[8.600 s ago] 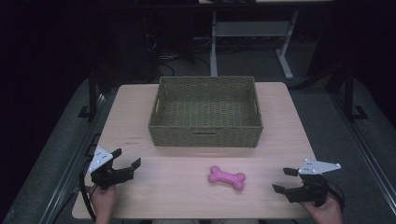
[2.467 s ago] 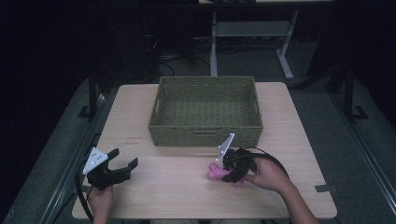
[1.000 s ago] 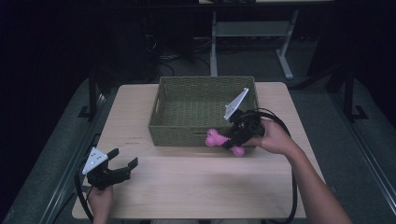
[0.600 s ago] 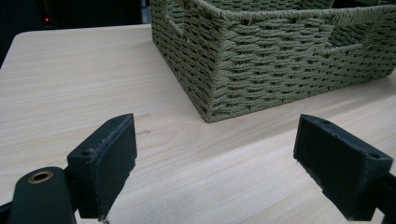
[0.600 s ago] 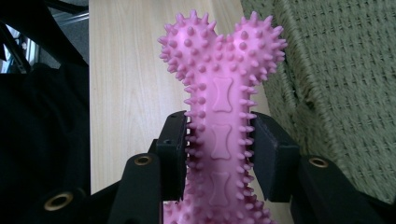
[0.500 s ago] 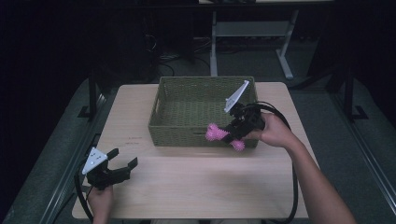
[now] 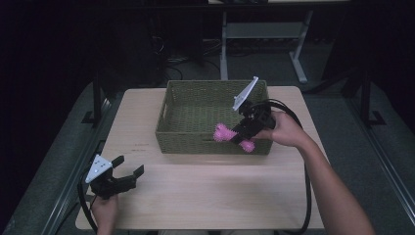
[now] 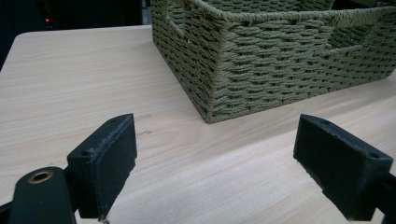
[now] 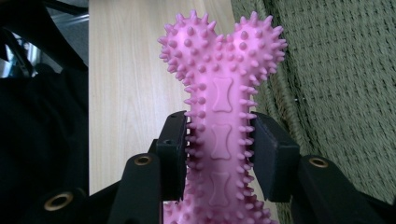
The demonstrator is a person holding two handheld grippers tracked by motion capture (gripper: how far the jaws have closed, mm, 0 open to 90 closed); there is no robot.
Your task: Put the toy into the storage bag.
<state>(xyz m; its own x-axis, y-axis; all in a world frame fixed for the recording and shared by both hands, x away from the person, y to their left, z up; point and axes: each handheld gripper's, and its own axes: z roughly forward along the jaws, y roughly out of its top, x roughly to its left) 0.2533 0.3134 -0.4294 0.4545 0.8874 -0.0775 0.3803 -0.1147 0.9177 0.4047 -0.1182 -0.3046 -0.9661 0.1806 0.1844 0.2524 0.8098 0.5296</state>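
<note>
Two fingers [image 9: 173, 154] flanking the pink bone's [image 9: 223, 116] spiked shaft

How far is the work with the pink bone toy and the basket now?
Done: the right gripper has the pink bone toy clamped and lifted off the table. In hand: it hangs over the basket's front rim. Left: release it inside. The left gripper rests open.

My light wood table [image 7: 205, 196] stands on grey carpet [image 7: 58, 196], a white-legged desk frame [image 7: 264, 44] behind it in the dark room
</note>
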